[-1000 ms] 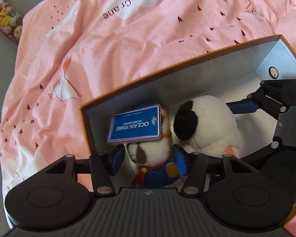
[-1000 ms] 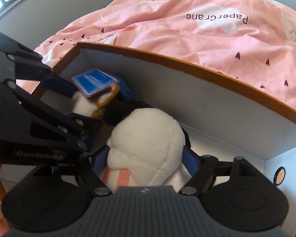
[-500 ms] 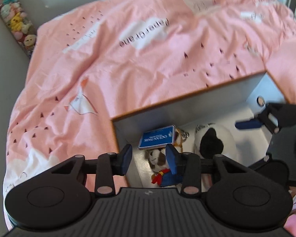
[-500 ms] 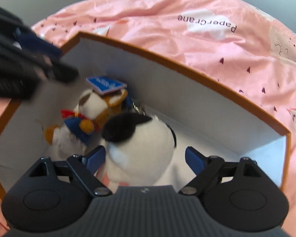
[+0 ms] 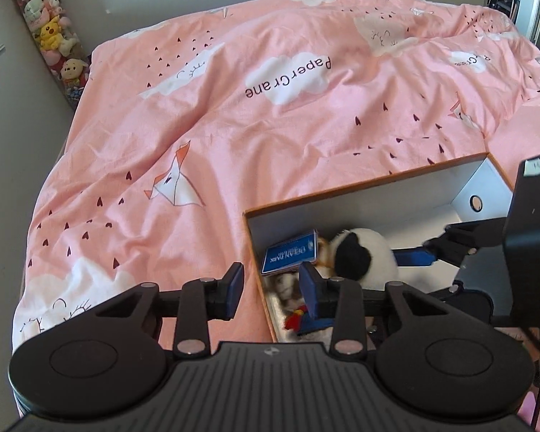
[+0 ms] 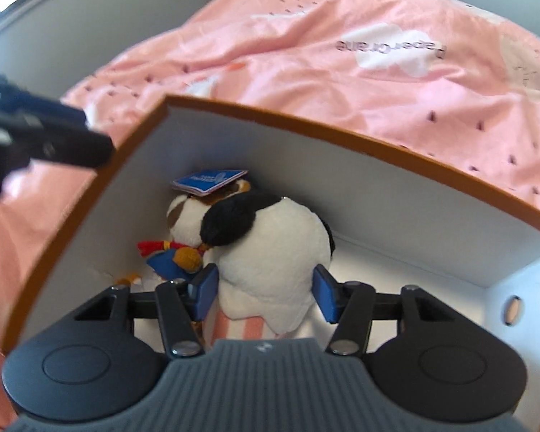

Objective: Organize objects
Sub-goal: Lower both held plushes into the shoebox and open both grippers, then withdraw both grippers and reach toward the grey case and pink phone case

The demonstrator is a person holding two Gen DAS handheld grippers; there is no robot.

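Right tool (image 6: 264,289) parted astride white plush (image 6: 270,252) in box (image 6: 396,147); left tool (image 5: 270,288) spread, empty above box's edge.

The left gripper (image 5: 271,289) hung with its blue-padded jaws parted and nothing between them, out at the near left. The right gripper (image 6: 266,289) sat low on the right, jaws spread wide with daylight showing at both pads, one blue fingertip (image 5: 412,257) reaching leftward across the left wrist's view
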